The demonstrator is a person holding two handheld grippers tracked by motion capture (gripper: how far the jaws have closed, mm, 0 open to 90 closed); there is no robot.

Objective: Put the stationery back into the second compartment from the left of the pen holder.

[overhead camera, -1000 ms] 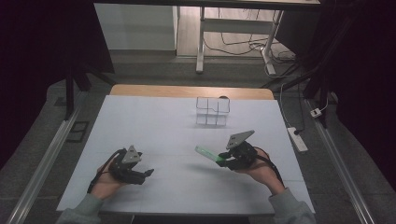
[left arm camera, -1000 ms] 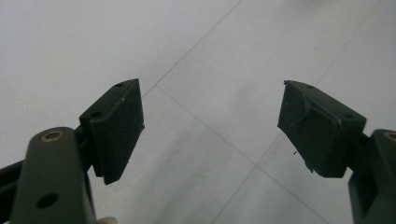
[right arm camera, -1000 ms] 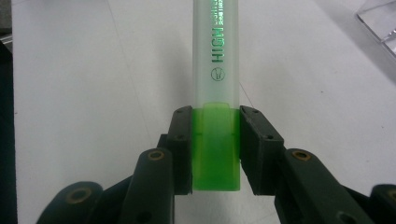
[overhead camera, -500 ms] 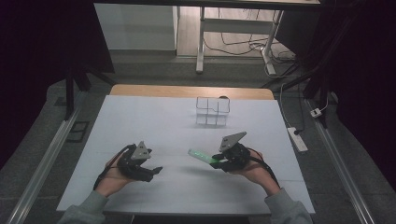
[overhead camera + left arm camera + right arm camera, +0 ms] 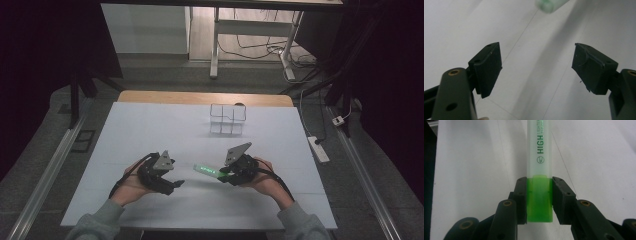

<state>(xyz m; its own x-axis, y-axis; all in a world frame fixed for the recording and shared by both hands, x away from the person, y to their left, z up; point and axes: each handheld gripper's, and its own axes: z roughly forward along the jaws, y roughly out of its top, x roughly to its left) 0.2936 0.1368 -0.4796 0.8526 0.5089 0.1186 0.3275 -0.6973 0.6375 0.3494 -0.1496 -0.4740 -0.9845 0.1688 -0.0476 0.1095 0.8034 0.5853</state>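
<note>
Both grippers have drawn closer; right gripper (image 5: pixel 539 200) clamps highlighter (image 5: pixel 539 157) cap, barrel pointing straight ahead toward wide-open, empty left gripper (image 5: pixel 536 67).

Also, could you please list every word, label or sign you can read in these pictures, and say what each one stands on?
"HIGH": large green letters on the highlighter barrel, right gripper view.
"LIGHTER": smaller green print beside it, cut off at the picture's top edge; anything beyond cannot be read.
A small circled light-bulb sign below "HIGH", on the same barrel.
High view: the print on the highlighter is too small to read.
</note>
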